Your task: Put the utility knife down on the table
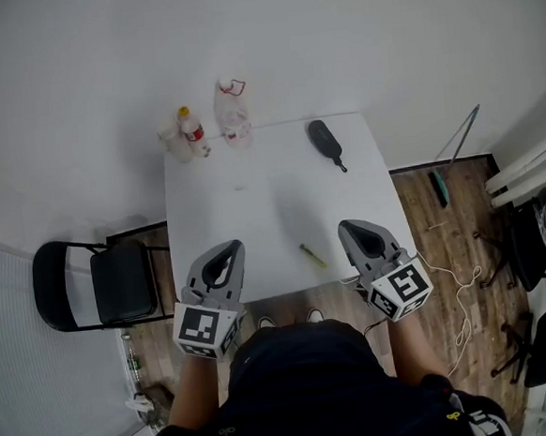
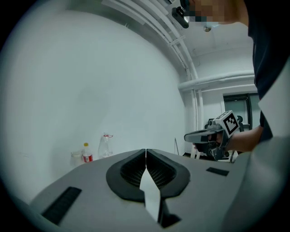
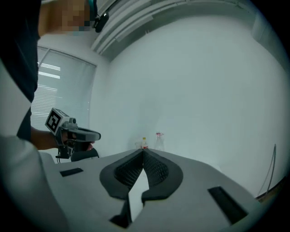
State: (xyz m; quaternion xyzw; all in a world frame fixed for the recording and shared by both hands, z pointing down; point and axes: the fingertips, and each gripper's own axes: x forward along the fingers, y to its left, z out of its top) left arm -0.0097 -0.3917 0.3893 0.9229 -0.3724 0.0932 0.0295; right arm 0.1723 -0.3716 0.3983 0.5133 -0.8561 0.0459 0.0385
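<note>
The slim yellowish utility knife (image 1: 313, 255) lies flat on the white rectangular desk (image 1: 252, 195) just below the frame's centre, apart from the grey left gripper (image 1: 229, 251) and nearer the grey right gripper (image 1: 350, 227), both with jaws clenched on nothing.

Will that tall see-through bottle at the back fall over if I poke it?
Probably: the tall clear plastic bottle looks empty, so likely light, and stands upright and narrow. Near the white table's far edge, it could drop off.
</note>
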